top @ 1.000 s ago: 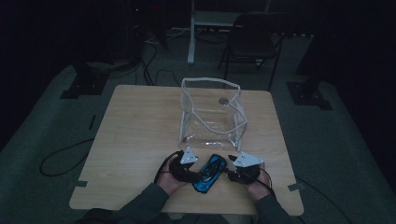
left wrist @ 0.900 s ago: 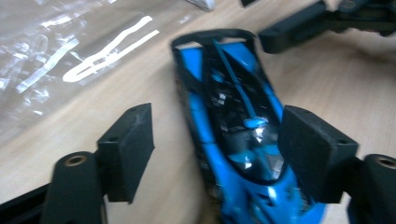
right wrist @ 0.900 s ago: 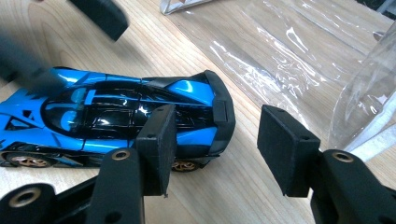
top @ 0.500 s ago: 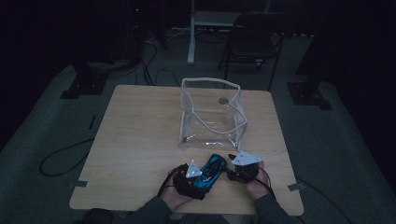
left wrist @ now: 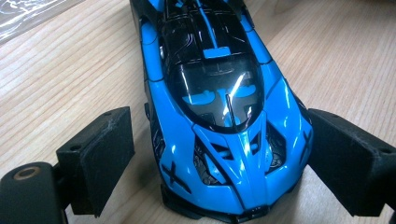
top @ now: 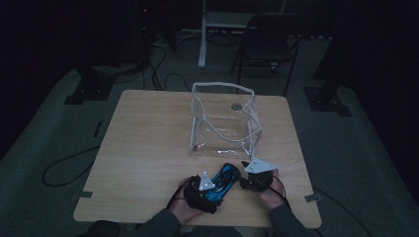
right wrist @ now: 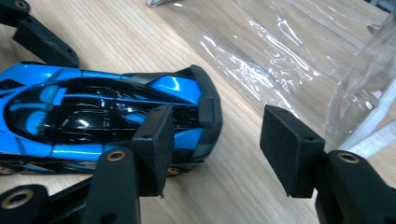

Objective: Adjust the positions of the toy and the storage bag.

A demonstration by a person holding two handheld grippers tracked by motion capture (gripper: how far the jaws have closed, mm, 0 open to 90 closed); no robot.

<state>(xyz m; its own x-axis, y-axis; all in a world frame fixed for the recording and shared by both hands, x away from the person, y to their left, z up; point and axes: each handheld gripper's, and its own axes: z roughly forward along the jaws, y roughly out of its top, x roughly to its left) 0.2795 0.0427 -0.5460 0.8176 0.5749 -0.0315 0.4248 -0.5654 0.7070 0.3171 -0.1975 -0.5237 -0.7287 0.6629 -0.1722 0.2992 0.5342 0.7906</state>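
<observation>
The left gripper (top: 213,189) has dropped toward the bench's near edge, its fingers (left wrist: 95,161) just opened wide astride the glossy blue-and-black toy car (left wrist: 219,107); squeeze centred, while the right gripper's (right wrist: 212,149) half-open fingers hold nothing.

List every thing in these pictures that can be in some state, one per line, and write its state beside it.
toy car: on its wheels on the table, front end between the left gripper's jaws, not clamped.
clear bag: standing upright, mouth open.
left gripper: jaws have just been opening, now open around the car's nose.
right gripper: open, at the car's rear end, nothing between its pads.
table: bears the car and bag.
</observation>
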